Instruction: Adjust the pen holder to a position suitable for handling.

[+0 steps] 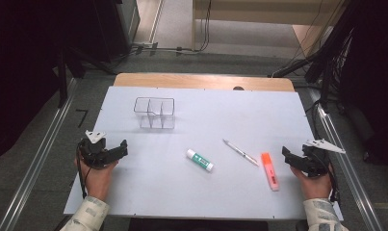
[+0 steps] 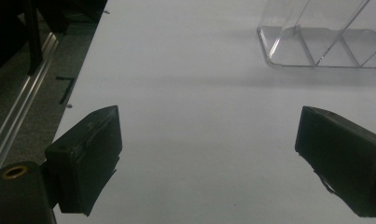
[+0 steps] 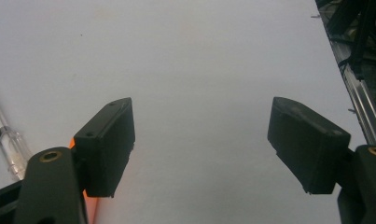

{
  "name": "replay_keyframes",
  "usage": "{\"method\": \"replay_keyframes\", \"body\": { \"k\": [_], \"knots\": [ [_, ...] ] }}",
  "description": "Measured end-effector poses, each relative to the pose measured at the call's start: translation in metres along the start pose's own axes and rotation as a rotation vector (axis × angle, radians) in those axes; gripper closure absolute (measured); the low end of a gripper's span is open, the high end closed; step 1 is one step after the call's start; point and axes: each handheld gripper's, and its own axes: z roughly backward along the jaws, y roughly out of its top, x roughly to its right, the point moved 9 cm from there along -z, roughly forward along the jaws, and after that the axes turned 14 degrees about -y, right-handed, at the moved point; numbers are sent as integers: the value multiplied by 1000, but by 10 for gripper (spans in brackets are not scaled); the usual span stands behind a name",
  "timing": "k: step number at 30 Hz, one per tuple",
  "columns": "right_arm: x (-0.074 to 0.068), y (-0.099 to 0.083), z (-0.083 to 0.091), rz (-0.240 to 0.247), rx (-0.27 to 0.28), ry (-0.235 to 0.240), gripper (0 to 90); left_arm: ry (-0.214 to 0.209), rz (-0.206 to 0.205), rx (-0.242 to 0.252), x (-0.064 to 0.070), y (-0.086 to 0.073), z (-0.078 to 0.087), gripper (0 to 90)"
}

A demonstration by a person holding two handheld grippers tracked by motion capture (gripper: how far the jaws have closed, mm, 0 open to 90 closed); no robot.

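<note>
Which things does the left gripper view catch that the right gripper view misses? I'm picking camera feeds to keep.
The left gripper view alone has the clear plastic organizer at its top right, with its dividers, and a metal rail on the floor at its left edge. The right gripper view alone has the orange highlighter behind its left jaw and a clear pen at its left edge. Both share the white table surface and a tool with jaws spread wide, nothing between them: the left tool and the right tool.
</note>
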Motion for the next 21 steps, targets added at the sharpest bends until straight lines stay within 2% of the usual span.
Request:
{"method": "replay_keyframes", "body": {
  "k": [7, 11, 13, 19, 20, 21],
  "knots": [
    [-16, 7, 1, 33, 15, 23, 216, 13, -14, -7, -2, 4, -5, 79],
    [-26, 12, 2, 30, 14, 38, 214, 15, -18, 5, -2, 8, -6, 86],
    [-37, 17, 2, 64, 24, 37, 214, 15, -20, 3, -3, 9, -9, 89],
    [-70, 33, -1, 103, 50, 70, 224, 29, -15, 2, -8, 17, -16, 123],
    [-70, 33, -1, 103, 50, 70, 224, 28, -5, -3, -9, 17, -18, 123],
    [-84, 37, -5, 121, 48, 85, 239, 28, 10, -3, -11, 19, -20, 130]
  ]
}}
